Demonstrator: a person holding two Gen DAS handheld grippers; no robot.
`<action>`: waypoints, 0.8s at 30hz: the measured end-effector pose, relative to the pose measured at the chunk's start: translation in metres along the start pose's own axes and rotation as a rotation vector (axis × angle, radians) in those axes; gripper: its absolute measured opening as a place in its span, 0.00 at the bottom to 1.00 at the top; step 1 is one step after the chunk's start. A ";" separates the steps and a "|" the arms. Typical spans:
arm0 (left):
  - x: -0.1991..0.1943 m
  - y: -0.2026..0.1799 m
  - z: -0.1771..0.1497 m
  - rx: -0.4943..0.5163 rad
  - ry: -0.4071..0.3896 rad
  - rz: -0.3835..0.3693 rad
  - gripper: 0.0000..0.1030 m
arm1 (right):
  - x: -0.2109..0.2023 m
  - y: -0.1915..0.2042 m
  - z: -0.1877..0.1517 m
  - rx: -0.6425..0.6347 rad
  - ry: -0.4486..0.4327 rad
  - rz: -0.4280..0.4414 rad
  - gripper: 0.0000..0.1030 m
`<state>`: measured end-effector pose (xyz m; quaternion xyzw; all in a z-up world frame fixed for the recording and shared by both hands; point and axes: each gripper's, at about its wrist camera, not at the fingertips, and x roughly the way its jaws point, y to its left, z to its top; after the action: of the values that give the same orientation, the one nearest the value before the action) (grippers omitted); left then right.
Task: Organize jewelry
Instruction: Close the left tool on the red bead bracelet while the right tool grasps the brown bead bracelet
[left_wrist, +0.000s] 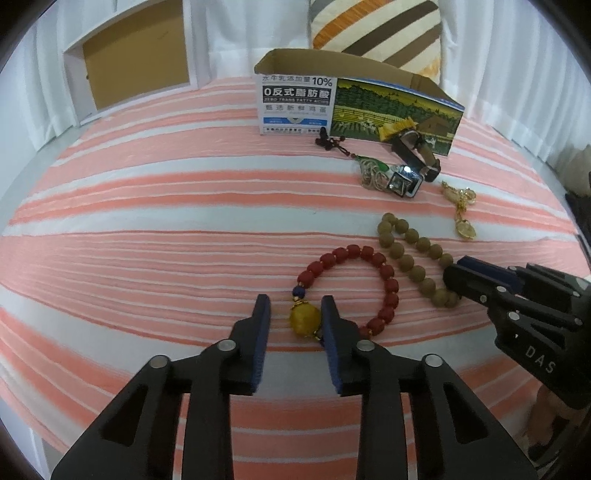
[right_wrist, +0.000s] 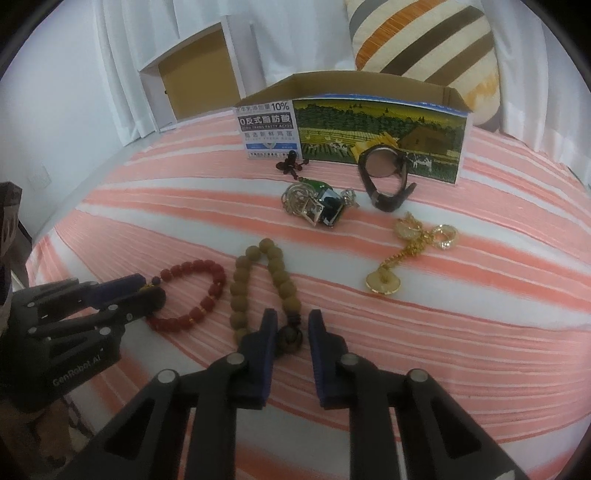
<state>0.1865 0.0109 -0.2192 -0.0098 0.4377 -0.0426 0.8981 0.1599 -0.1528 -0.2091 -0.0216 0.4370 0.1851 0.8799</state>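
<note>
A red bead bracelet (left_wrist: 386, 275) with a big yellow bead (left_wrist: 304, 320) lies on the striped bed. My left gripper (left_wrist: 295, 304) is open, its fingers on either side of the yellow bead. A tan bead bracelet (right_wrist: 280, 273) lies beside it, and my right gripper (right_wrist: 291, 319) is open around its dark end bead (right_wrist: 291, 338). Farther back lie a black watch (right_wrist: 384, 177), a gold chain with pendant (right_wrist: 402, 254), a tangled silver piece with a green stone (right_wrist: 314, 203) and a dark beaded charm (right_wrist: 291, 162). An open printed carton (right_wrist: 369, 136) stands behind them.
The pink and white striped bedcover (left_wrist: 147, 221) stretches wide to the left. A striped pillow (left_wrist: 376, 29) leans behind the carton. A white cabinet with a brown panel (left_wrist: 136, 55) stands at the back left. White curtains hang behind.
</note>
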 end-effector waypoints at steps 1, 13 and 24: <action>-0.001 0.001 -0.001 -0.002 0.001 -0.001 0.35 | -0.001 0.000 0.000 0.000 0.000 -0.001 0.18; -0.004 -0.005 -0.008 0.008 -0.014 -0.018 0.23 | 0.001 0.012 -0.003 -0.048 0.000 -0.054 0.18; -0.005 -0.009 -0.010 0.027 -0.037 -0.020 0.15 | -0.007 0.017 -0.016 -0.061 -0.021 -0.070 0.25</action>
<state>0.1748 0.0031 -0.2213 -0.0028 0.4204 -0.0572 0.9055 0.1380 -0.1421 -0.2109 -0.0615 0.4211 0.1678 0.8892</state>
